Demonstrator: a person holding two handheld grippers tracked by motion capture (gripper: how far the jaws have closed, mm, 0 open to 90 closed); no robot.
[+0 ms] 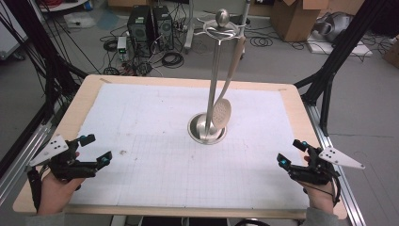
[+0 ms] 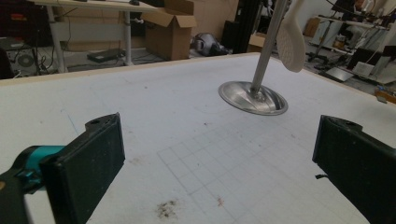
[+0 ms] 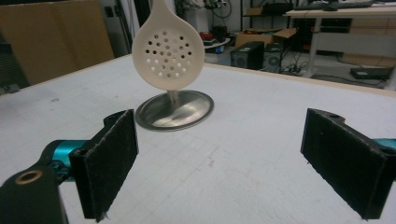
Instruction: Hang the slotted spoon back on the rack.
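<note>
Because it hangs by its handle from the top hooks of the tall steel utensil stand (image 1: 215,75), the cream perforated skimmer spoon (image 1: 221,113) dangles free, its round holed head just above the stand's round dished base (image 1: 207,128) near the middle of the table (image 1: 84,101). That keeps it off the white gridded mat (image 1: 155,141) and easy to lift away. Down at the near corners, well apart from it, the left gripper (image 1: 96,150) and right gripper (image 1: 291,151) wait, both with jaws spread wide and holding nothing, aimed inward at the stand, ready for a reach.
</note>
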